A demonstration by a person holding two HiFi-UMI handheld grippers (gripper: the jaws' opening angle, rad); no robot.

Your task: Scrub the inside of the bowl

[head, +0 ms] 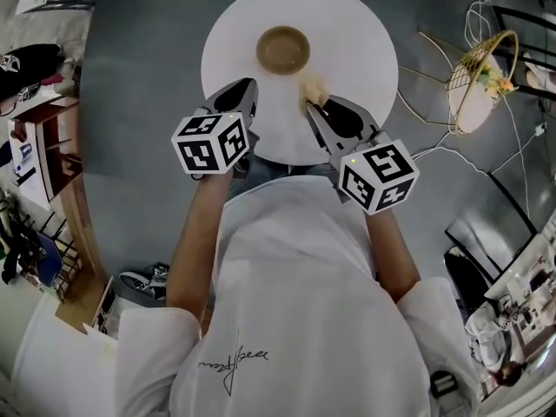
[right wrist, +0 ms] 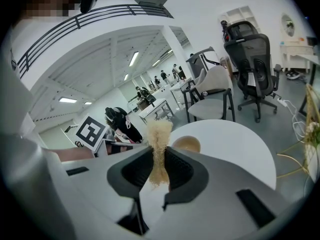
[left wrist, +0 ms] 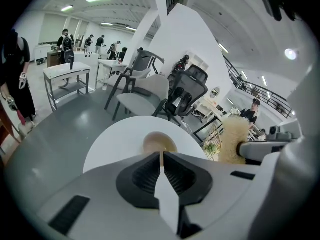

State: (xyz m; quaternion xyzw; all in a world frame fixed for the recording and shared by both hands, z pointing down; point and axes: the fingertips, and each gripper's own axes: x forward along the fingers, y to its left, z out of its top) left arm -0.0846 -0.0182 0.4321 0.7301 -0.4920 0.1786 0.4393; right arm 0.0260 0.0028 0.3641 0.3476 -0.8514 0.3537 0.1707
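A brown bowl (head: 282,49) stands upright on the round white table (head: 347,33), toward its far side; it also shows past the jaws as the bowl (left wrist: 159,143) and the bowl (right wrist: 187,144). My right gripper (head: 310,102) is shut on a tan fibrous scrubber (head: 314,87), which sticks up between the jaws as the scrubber (right wrist: 159,144). It hovers near the bowl's right front, apart from it. My left gripper (head: 252,89) is shut with nothing in it, over the table's near left; its jaws meet in the left gripper view (left wrist: 161,156).
A wire basket (head: 478,81) with flowers stands on the floor to the right of the table. Office chairs (left wrist: 150,91) and a small desk (left wrist: 67,74) stand beyond it. Shelves (head: 35,137) line the left side. People stand far off.
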